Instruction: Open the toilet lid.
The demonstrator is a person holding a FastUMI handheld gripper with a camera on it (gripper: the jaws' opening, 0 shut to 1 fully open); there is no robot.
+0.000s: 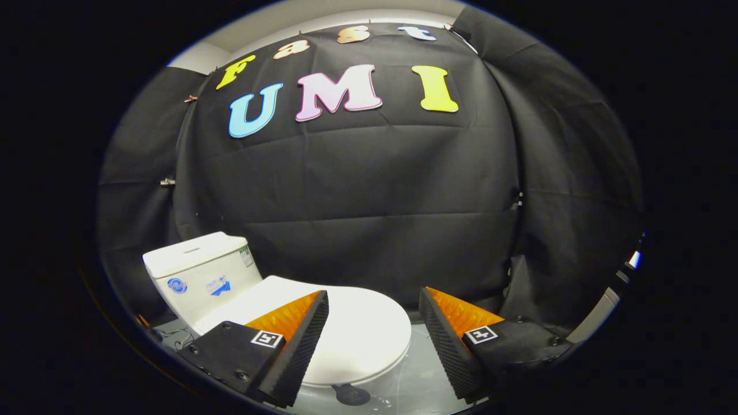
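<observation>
A white toilet stands below and ahead of my fingers, its tank off to the left. The white lid lies flat and closed over the bowl, its rounded front edge pointing toward the gap between my fingers. My gripper hovers above the lid with its jaws wide apart and nothing between them. The left finger overlaps the lid's left side in view; the right finger sits just past the lid's front rim. Both are black ribbed pads with orange backs.
Black cloth walls close in behind and to the right of the toilet. A grey glossy floor shows beneath the bowl, with a small dark round object on it just under the lid's front edge.
</observation>
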